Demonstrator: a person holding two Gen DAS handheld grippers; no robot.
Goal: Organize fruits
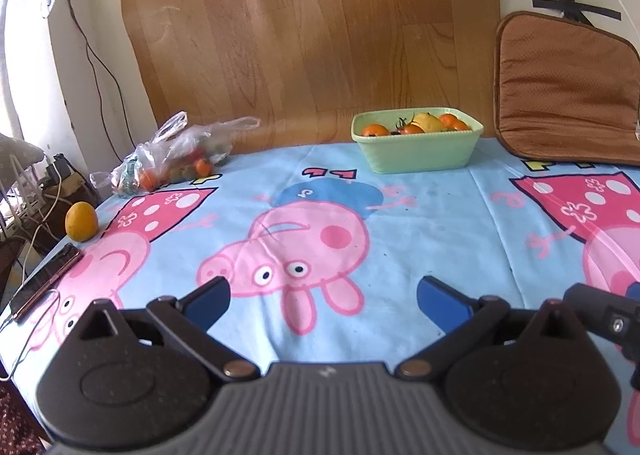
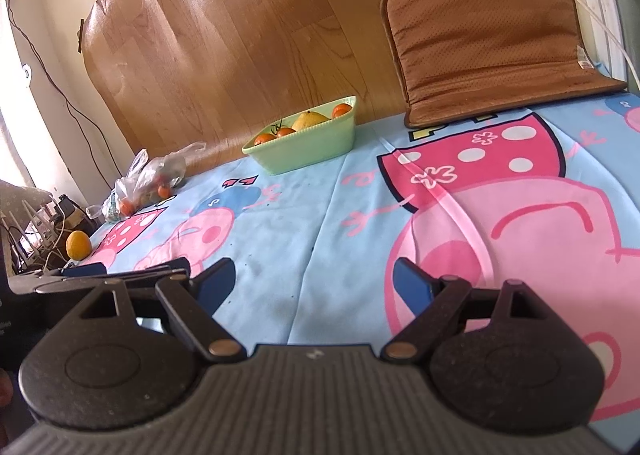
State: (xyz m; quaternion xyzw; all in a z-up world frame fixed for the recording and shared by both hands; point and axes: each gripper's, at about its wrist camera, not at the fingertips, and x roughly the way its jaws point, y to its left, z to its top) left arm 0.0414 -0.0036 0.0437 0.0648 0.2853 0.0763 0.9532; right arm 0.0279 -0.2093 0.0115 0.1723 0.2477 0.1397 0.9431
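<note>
Both claws, left and right, hang released and empty over the near edge of the worktop, well apart from any fruit.

We see a green dish with oranges, tomatoes and a lemon at the far edge. A loose lemon sits right at the left edge, beside a phone. A plastic bag of fruit lies near the far left corner.

We judge the lemon the main risk: a clumsy pinch could roll it off the edge. The bag's slack film could slip or spill.

Only the right wrist view shows the left claw from the side; only the left wrist view shows the phone clearly.
</note>
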